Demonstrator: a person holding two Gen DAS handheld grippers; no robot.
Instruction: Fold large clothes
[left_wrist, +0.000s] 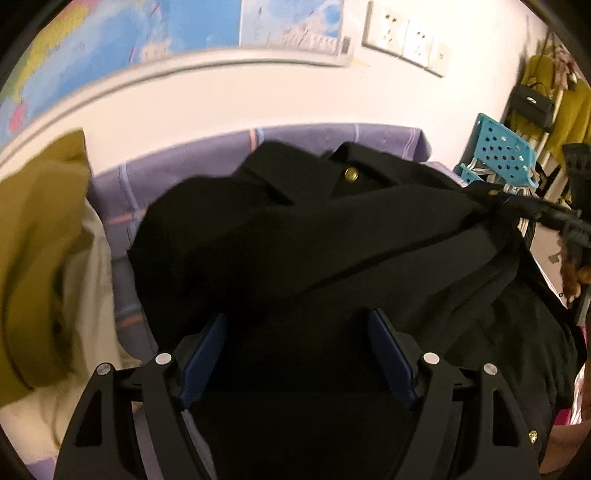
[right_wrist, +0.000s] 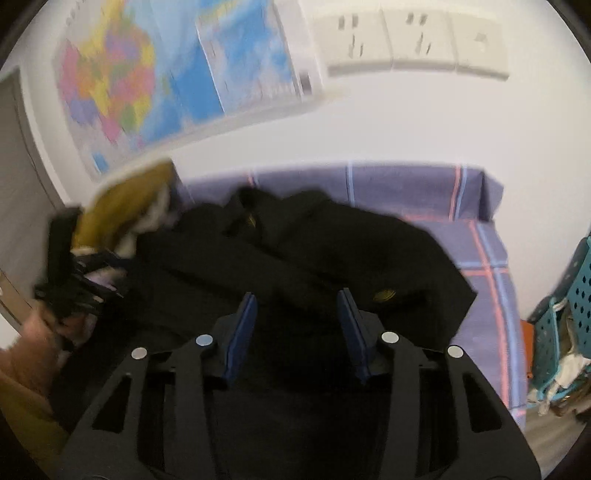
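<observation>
Left jaws: released; on my left gripper (left_wrist: 297, 315) the blue pads (left_wrist: 207, 354) stand wide apart over dark cloth, and I see no fold pinched between them.
Right jaws: grasping, as far as I can judge; my right gripper (right_wrist: 297, 295) has black cloth between its pads, and the left wrist view shows a taut ridge of fabric drawn up to its tip. The cloth there is too dark for me to see the contact itself.
Task garment: a black jacket (left_wrist: 332, 240) with gold buttons (left_wrist: 351, 174) lies bunched across the middle of the bed, collar towards the far edge by the wall, right side lifted towards my right gripper.
Bed: covered by a purple checked sheet (left_wrist: 177, 173), bare along the far edge and at the far right corner.
Second garment: a mustard-yellow piece (left_wrist: 37, 240) with pale lining is heaped at the bed's left edge, just beside the jacket.
Hand: the operator's left hand (right_wrist: 33, 339) grips the left tool at the jacket's left side; this part of the right wrist view is blurred.
Beside the bed: a teal perforated basket (left_wrist: 506, 147) stands off the right edge.
Wall: a coloured map (right_wrist: 147, 74) and a row of white sockets (right_wrist: 406, 40) hang above the far edge.
Background: a black handbag (left_wrist: 533, 101) hangs among yellow clothes at the far right.
</observation>
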